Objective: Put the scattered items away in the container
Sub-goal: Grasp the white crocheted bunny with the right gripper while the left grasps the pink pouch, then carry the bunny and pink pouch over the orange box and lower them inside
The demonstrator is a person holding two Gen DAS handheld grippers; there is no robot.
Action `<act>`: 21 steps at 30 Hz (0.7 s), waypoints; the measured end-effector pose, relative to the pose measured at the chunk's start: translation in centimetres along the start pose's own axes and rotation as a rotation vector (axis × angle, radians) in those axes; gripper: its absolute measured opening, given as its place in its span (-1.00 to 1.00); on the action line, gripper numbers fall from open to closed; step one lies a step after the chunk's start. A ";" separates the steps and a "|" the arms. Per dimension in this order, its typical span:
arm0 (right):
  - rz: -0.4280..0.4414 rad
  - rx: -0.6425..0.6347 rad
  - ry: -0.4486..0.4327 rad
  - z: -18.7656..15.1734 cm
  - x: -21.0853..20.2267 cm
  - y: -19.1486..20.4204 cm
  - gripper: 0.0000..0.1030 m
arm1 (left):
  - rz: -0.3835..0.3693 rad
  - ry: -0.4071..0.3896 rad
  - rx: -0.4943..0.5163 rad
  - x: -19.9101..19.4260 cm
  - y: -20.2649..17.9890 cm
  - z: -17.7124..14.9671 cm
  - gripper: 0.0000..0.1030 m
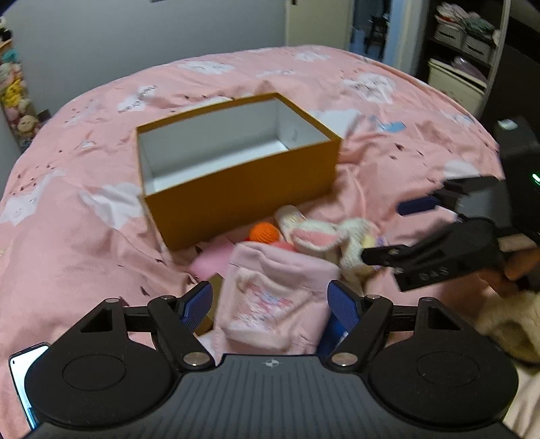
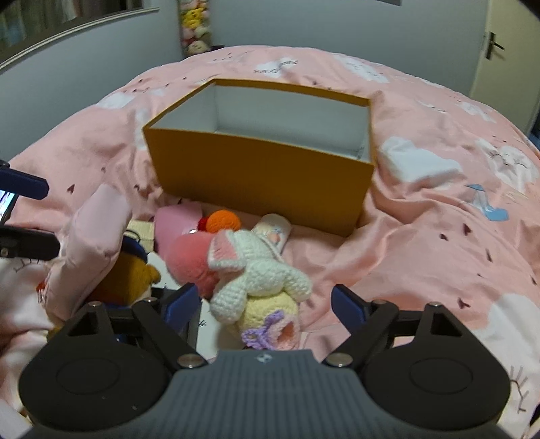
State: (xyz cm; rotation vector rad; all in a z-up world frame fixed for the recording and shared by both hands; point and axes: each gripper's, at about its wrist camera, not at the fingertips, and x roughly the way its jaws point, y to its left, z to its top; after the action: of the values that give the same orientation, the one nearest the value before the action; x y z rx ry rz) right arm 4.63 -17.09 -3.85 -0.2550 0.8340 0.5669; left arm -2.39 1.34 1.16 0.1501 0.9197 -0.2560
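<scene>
An orange box (image 1: 236, 192) (image 2: 263, 182), white inside and empty, stands on the pink bedspread. In front of it lies a heap of items: an orange crochet ball (image 1: 265, 231) (image 2: 222, 219), a small pale bottle (image 2: 273, 233), a pink crochet ball (image 2: 189, 260) and a brown plush toy (image 2: 131, 270). My left gripper (image 1: 270, 304) (image 2: 50, 217) is open around a pink pouch (image 1: 276, 297) (image 2: 98, 229), with a sliver of gap at the left pad. My right gripper (image 2: 265, 304) (image 1: 384, 231) is open around a white crochet bunny (image 2: 256, 283) (image 1: 324, 238), its pads clear of it.
The pink bedspread (image 1: 84, 175) (image 2: 438, 236) is rumpled around the box. A phone (image 1: 20, 371) sits at the left gripper's side. Shelves with baskets (image 1: 465, 50) stand at the far right, a column of plush toys (image 1: 13, 91) (image 2: 195, 23) hangs on the wall, and a door (image 2: 492, 47) lies beyond the bed.
</scene>
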 end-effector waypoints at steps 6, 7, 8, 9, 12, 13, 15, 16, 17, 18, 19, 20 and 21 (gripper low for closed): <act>0.027 -0.085 0.007 0.1 1.5 0.4 0.70 | 0.018 0.076 0.053 2.4 -1.7 -0.9 0.53; 0.029 -0.097 0.008 0.2 1.7 0.4 0.70 | 0.036 0.082 0.058 2.8 -1.7 -1.0 0.52; 0.032 -0.110 0.008 0.3 1.9 0.4 0.70 | 0.055 0.084 0.064 3.1 -1.8 -1.1 0.51; 0.033 -0.122 0.011 0.3 2.2 0.4 0.69 | 0.076 0.086 0.067 3.5 -1.7 -1.2 0.46; 0.044 -0.155 0.023 0.5 3.0 0.5 0.69 | 0.097 0.080 0.055 4.1 -1.1 -1.2 0.40; 0.046 -0.163 0.029 0.6 3.3 0.5 0.69 | 0.097 0.079 0.043 4.3 -0.8 -1.1 0.38; 0.044 -0.176 0.050 0.7 4.0 0.6 0.69 | 0.085 0.070 0.016 4.6 -0.1 -0.9 0.34; 0.044 -0.178 0.061 0.7 4.4 0.6 0.70 | 0.075 0.065 0.002 4.7 0.2 -0.9 0.29; 0.047 -0.180 0.072 0.8 4.8 0.6 0.69 | 0.064 0.061 -0.012 4.7 0.5 -0.8 0.26; 0.047 -0.181 0.083 0.8 5.2 0.6 0.70 | 0.056 0.056 -0.026 4.8 0.7 -0.8 0.18; 0.040 -0.186 0.089 0.8 5.4 0.7 0.70 | 0.051 0.050 -0.038 4.8 0.9 -0.7 0.15; 0.033 -0.195 0.095 0.7 5.6 0.8 0.71 | 0.048 0.044 -0.050 4.7 1.1 -0.7 0.12; 0.027 -0.204 0.102 0.7 5.8 0.8 0.71 | 0.046 0.039 -0.063 4.7 1.3 -0.7 0.08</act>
State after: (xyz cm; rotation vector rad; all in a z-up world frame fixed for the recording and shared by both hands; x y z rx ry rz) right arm 7.72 -13.93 -7.82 -0.4627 0.8800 0.6691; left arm 0.16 2.03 -2.98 0.1184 0.9605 -0.1815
